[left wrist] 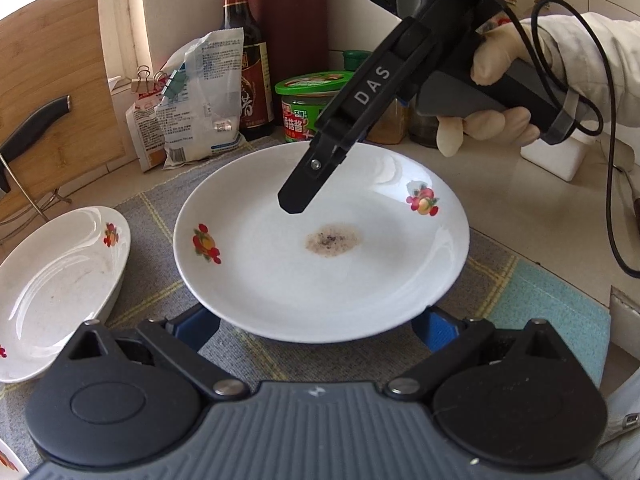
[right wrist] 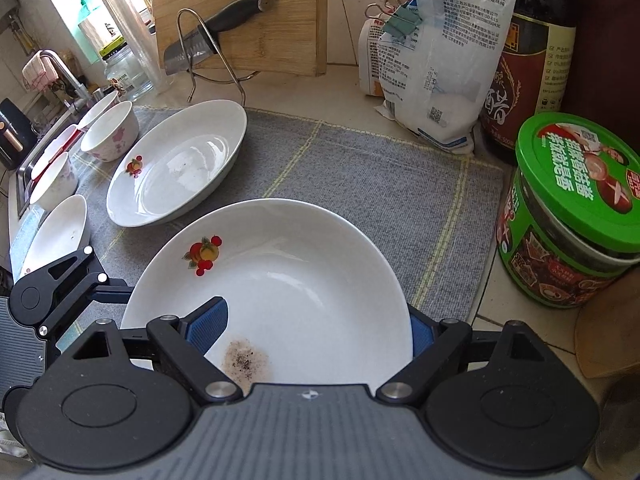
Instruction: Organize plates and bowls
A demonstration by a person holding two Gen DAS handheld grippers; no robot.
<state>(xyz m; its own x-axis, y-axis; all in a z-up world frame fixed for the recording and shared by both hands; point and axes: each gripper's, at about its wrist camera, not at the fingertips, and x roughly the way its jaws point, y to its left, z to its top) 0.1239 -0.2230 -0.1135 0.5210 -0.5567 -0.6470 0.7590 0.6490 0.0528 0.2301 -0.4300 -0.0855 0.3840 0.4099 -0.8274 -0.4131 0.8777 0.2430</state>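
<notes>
The stained round plate point(right wrist: 280, 280) was seen on the grey mat point(right wrist: 380, 168), just beside the oval plate point(right wrist: 176, 164), with the right gripper point(right wrist: 316, 330) spread wide, one finger over its rim and one outside, and the left gripper point(left wrist: 316, 326) likewise open, unclenched, straddling its near rim.

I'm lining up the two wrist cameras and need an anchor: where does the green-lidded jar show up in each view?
Left wrist view: the green-lidded jar sits upper centre, behind the stained plate, partly hidden by the right gripper.
Right wrist view: the jar stands large at the right edge, on the counter beside the grey mat.
Shared landmark: the dark sauce bottle stands next to the jar in both.
</notes>
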